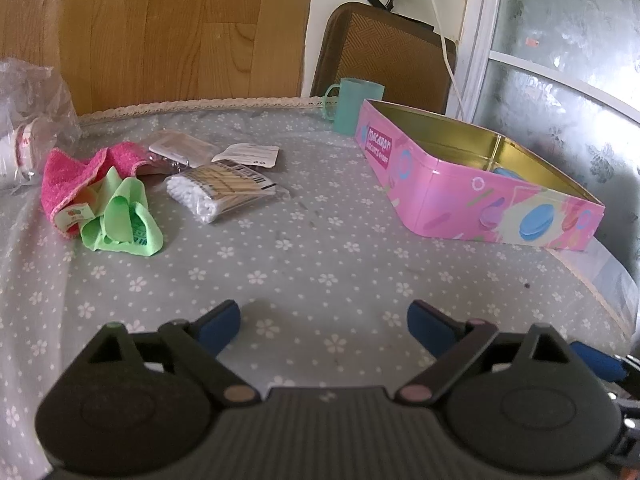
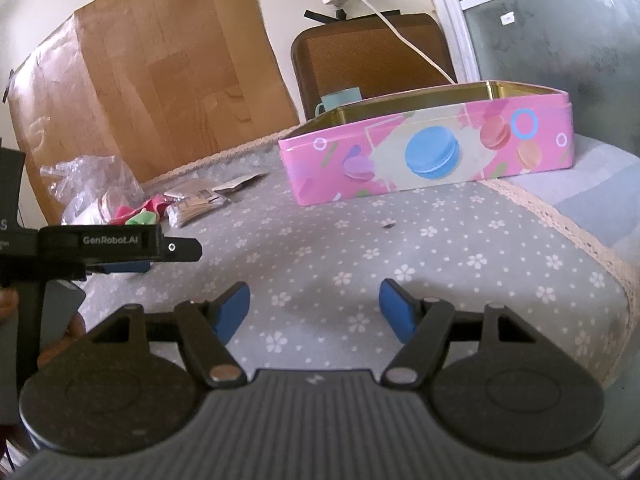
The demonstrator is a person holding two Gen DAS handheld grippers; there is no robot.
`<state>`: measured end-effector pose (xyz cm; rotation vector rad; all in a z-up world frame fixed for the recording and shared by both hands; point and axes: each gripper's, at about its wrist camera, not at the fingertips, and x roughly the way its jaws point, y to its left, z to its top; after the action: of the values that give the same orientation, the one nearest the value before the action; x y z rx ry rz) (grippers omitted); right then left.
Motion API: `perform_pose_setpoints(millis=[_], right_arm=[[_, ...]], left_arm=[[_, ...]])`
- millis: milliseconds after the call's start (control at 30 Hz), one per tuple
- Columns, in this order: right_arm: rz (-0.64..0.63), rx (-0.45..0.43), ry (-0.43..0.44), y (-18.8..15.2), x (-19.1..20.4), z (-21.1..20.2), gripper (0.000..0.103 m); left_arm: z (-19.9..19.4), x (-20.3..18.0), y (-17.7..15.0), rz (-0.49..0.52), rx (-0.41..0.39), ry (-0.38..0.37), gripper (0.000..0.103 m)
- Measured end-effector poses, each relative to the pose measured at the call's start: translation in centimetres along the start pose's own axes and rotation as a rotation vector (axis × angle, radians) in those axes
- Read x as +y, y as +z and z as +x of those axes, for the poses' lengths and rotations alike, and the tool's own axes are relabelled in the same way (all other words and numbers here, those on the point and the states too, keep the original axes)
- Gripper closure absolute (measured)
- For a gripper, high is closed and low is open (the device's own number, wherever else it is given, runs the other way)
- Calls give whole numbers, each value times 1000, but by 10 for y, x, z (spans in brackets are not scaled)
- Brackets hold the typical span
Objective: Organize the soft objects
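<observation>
The left wrist view looks forward and downward along its fingers over the table, with the cloths at 10 o'clock and the tin at 2 o'clock, both near. The right wrist view sits lower and flatter, facing the tin at 12 o'clock. Both share the tin, cloths, cup and chair.

Cloth, metal and plastic on the table

The tin is glossy metal, gold inside; the tablecloth matt printed fabric with lace edging; the pink towel fuzzy, the green cloth smooth; the bag crinkled clear plastic.
</observation>
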<state>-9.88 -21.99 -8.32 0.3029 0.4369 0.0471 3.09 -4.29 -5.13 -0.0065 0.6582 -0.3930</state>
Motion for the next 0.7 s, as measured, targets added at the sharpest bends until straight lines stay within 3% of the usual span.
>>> perform_pose_setpoints(millis=[500, 600, 700], right_arm=[[24, -26, 40, -4, -7, -5, 28], [-22, -8, 28, -3, 0, -5, 29], [-47, 37, 86, 4, 7, -3, 51]], left_arm=[[2, -2, 1, 22, 9, 15, 7], [0, 1, 2, 9, 7, 24, 7], [-14, 20, 3, -11, -10, 15, 7]])
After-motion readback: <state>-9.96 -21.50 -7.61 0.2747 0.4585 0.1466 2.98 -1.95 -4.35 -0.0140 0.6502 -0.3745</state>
